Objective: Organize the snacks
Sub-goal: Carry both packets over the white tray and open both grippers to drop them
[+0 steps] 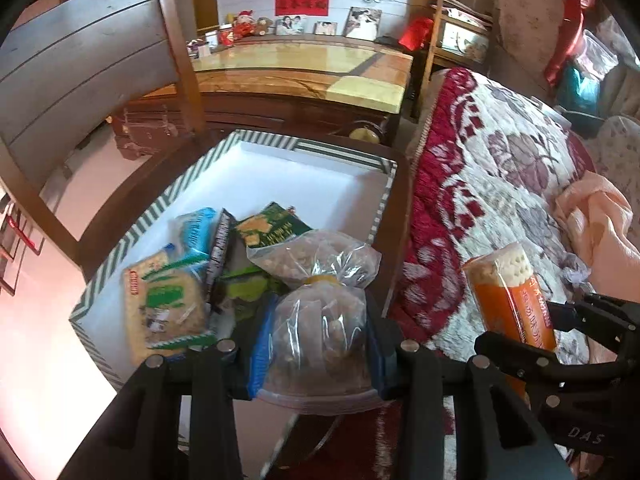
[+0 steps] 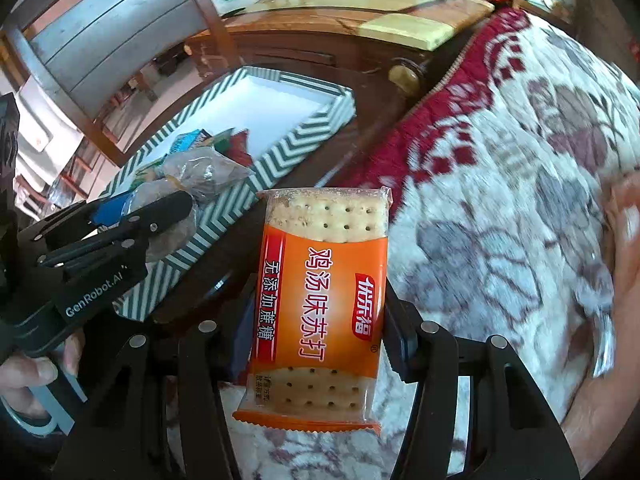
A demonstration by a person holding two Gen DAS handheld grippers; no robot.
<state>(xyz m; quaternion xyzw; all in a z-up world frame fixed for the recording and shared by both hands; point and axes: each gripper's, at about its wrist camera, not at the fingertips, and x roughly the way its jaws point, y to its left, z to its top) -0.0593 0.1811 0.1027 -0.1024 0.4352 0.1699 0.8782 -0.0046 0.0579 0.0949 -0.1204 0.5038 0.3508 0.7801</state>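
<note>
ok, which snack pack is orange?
The soda cracker pack clamped in the right tongs, over the floral blanket. The left tongs hold a clear bag; the box packs are green or blue.

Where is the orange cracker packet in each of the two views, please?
Left wrist: orange cracker packet at lower right, held by the right gripper.
Right wrist: centre, between the jaws.
Shared landmark: striped box.

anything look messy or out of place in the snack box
The packets in the striped box sit in a jumbled, overlapping heap at its near end, and the far end is bare. Nothing looks spilled or torn.
</note>
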